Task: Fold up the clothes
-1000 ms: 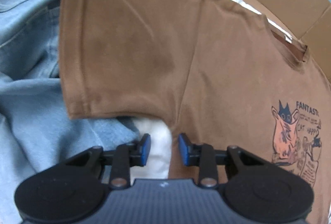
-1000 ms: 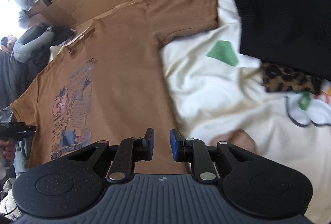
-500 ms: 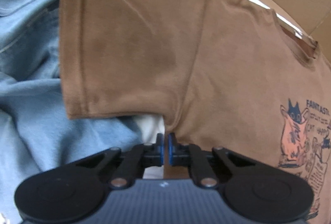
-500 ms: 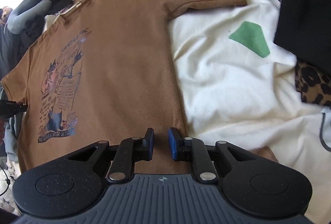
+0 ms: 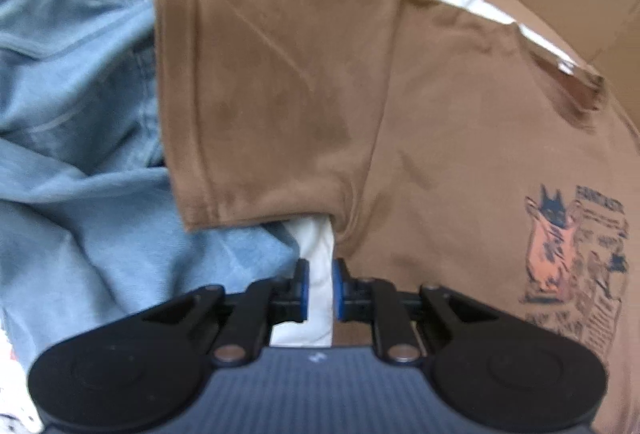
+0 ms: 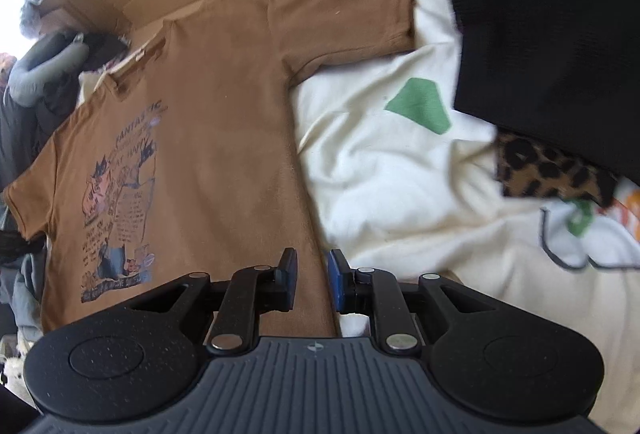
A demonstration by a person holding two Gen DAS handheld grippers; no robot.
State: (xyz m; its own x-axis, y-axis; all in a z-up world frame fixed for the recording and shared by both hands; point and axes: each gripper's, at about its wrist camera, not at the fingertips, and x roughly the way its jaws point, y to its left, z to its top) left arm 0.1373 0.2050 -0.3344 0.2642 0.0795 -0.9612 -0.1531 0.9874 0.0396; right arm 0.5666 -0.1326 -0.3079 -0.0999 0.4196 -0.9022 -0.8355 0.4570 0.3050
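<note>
Showing only rightward: leopard-print cloth (image 6: 548,173) under black garment (image 6: 552,33).

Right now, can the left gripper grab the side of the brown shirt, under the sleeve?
Probably yes. The left gripper hangs just beside the brown shirt, its fingers slightly apart after reopening, nothing between them, only white cloth below. The edge under the sleeve lies uncovered, right next to one finger.

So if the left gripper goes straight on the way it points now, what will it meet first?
Probably the white cloth seen between the left gripper's slightly parted jaws, beside the brown T-shirt's side edge. Depth is hard to judge.
</note>
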